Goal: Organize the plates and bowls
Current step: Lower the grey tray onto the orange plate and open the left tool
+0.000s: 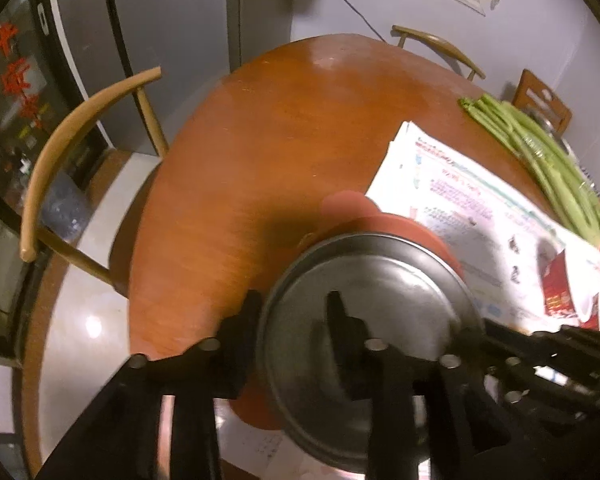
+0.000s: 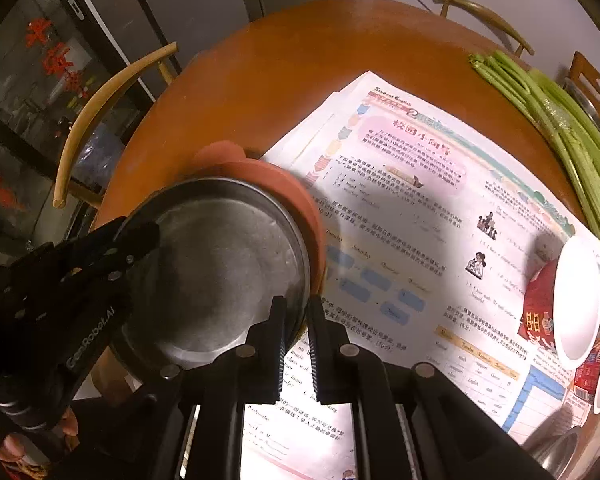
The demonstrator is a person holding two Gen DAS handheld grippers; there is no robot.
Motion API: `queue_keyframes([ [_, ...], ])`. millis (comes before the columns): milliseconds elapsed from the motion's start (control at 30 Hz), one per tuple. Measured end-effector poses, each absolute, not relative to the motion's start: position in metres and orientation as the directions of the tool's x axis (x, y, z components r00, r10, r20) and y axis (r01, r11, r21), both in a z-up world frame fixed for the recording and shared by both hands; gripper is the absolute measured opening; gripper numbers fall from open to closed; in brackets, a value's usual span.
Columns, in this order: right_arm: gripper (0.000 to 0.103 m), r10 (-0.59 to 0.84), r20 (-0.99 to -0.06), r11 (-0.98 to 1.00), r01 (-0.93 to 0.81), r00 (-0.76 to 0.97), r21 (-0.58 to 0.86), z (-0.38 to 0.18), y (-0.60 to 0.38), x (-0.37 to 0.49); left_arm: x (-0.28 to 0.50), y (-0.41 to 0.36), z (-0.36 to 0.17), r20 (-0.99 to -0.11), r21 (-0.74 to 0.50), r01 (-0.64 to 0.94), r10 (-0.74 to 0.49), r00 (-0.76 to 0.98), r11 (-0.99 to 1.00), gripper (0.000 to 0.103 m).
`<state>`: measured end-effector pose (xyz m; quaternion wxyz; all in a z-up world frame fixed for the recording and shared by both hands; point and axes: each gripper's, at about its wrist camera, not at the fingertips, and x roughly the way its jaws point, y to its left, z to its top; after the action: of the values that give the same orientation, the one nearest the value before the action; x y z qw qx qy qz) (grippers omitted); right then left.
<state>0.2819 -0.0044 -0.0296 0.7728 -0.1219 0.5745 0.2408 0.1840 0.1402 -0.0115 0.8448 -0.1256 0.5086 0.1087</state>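
Observation:
A round steel plate (image 1: 364, 304) (image 2: 220, 268) lies on top of a red plate (image 1: 404, 232) (image 2: 292, 196) at the near edge of the round wooden table (image 1: 268, 152). My left gripper (image 1: 296, 316) is shut on the steel plate's rim, one finger inside and one outside; it shows at the left in the right wrist view (image 2: 140, 240). My right gripper (image 2: 298, 312) is shut on the opposite rim of the same stack. Two red-and-white bowls (image 2: 568, 300) lie on their sides at the right.
Printed paper sheets (image 2: 400, 208) cover the table's right half. A bundle of green stalks (image 2: 560, 120) lies at the far right. Wooden chairs (image 1: 60, 160) stand around the table. A small steel bowl (image 2: 556, 452) sits at the lower right.

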Motion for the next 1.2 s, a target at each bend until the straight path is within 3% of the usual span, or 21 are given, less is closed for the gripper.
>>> queue_keyframes([
  [33,0.012,0.230,-0.945,0.855,-0.511,0.231,0.084,-0.030,-0.004,0.282,0.185,0.138,-0.011,-0.885,-0.103,-0.302,0.051,0.463,0.948,0.051],
  [100,0.012,0.231,-0.945,0.854,-0.514,0.230,0.083,-0.030,-0.003,0.282,0.186,0.132,-0.010,-0.882,-0.079,-0.283,0.065,0.466,0.956,0.057],
  [367,0.014,0.188,-0.941,0.860,-0.510,0.282,0.020,-0.027,-0.001,0.283,0.189,0.134,-0.008,-0.880,-0.108,-0.294,0.047,0.472,0.950,0.060],
  [533,0.038,0.192,-0.940,0.859,-0.512,0.281,0.022,-0.027,-0.002,0.283,0.186,0.138,-0.006,-0.877,-0.129,-0.297,0.031,0.480,0.946,0.060],
  [1200,0.039,0.243,-0.898,0.890,-0.452,0.366,0.057,0.007,-0.035,0.276,0.169,0.129,0.022,-0.847,-0.126,-0.274,0.040,0.531,0.953,0.062],
])
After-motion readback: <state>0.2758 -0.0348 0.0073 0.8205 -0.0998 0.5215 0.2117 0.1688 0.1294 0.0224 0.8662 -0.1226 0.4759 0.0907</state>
